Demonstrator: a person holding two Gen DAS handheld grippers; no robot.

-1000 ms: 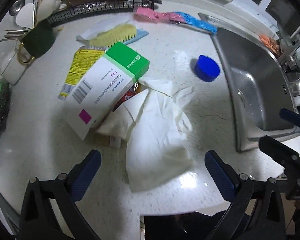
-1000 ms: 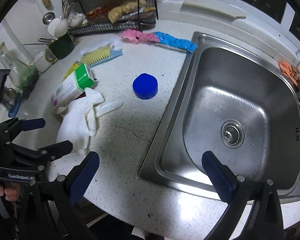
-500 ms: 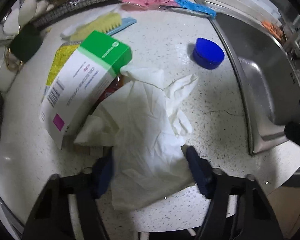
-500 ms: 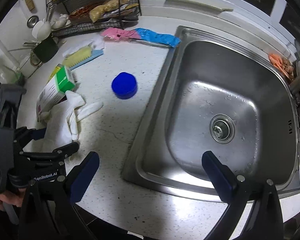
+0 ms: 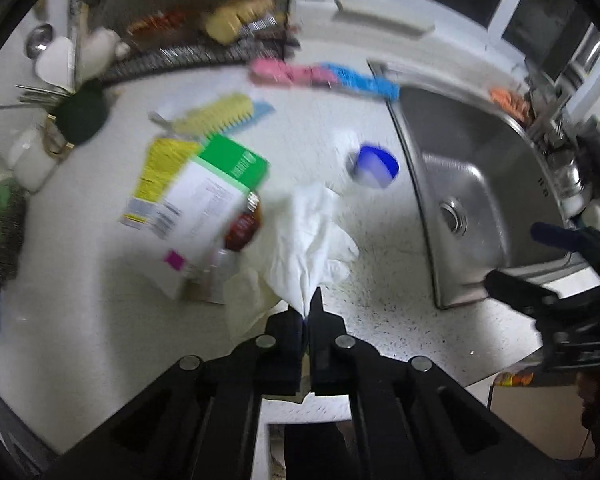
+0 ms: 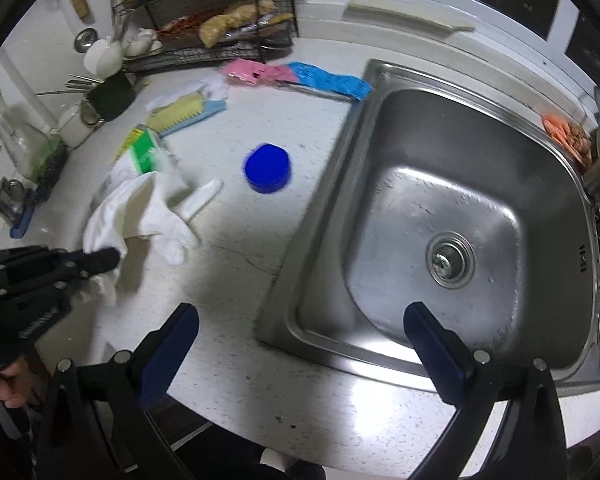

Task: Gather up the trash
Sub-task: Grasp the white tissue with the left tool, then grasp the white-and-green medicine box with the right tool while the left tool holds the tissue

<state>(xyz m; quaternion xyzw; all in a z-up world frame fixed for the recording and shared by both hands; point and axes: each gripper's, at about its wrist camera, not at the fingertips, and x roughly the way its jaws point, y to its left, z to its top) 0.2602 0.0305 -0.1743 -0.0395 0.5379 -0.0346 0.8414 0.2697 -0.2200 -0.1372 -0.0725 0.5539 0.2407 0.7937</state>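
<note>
A white rubber glove point(image 5: 308, 236) hangs bunched from my left gripper point(image 5: 306, 312), which is shut on its lower edge and holds it partly off the speckled counter point(image 5: 380, 292). In the right wrist view the same glove point(image 6: 140, 212) trails from the left gripper point(image 6: 100, 260) at the left. A second, cream glove point(image 5: 244, 300) lies under it. Beside them lie a green-and-white medicine box point(image 5: 208, 200), a yellow packet point(image 5: 156, 172) and a small red-labelled jar point(image 5: 244, 226). My right gripper point(image 6: 300, 316) is open and empty over the sink's front edge.
A blue lid point(image 6: 268, 168) sits on the counter between the glove and the steel sink point(image 6: 440, 208). A yellow scrub brush point(image 5: 216, 114), pink and blue packets point(image 5: 320, 76), a wire rack point(image 6: 204, 20) and utensil cups stand further back. The counter edge is close below.
My left gripper went from wide open around the white glove to shut on it, then rose, pulling the glove up off the counter. The right gripper stayed open and nearly still.
</note>
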